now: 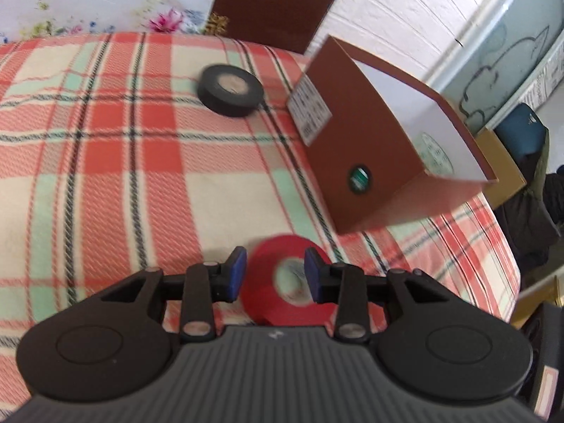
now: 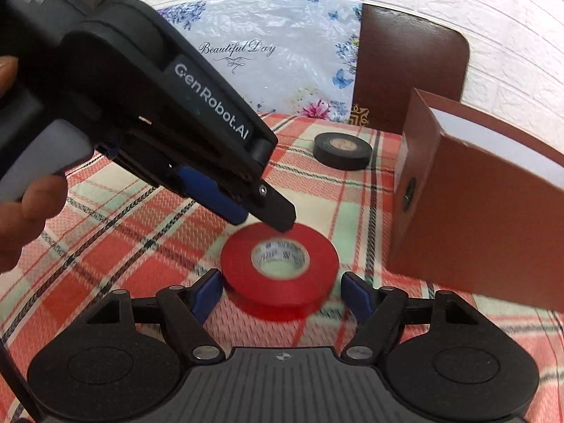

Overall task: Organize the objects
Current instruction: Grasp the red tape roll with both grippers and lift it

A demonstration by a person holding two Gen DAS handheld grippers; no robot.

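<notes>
A red tape roll (image 2: 280, 282) lies flat on the plaid cloth (image 2: 141, 232). My right gripper (image 2: 282, 292) is open and straddles the roll, with a gap showing between each blue pad and its side. My left gripper (image 2: 278, 216) comes in from the upper left, its tips just over the roll's far rim. In the left wrist view the left gripper (image 1: 275, 269) stands partly open above the red tape roll (image 1: 268, 303), not pressing on it. A black tape roll (image 1: 231, 90) (image 2: 342, 149) lies farther back. A brown box (image 1: 370, 148) (image 2: 476, 211) with an open top and white inside stands to the right.
A floral plastic sheet (image 2: 275, 53) and a dark brown board (image 2: 405, 63) lean against the white brick wall (image 2: 511, 35). The cloth drops off at the right edge (image 1: 507, 246), with dark clutter beyond. A person's hand (image 2: 31, 197) holds the left gripper.
</notes>
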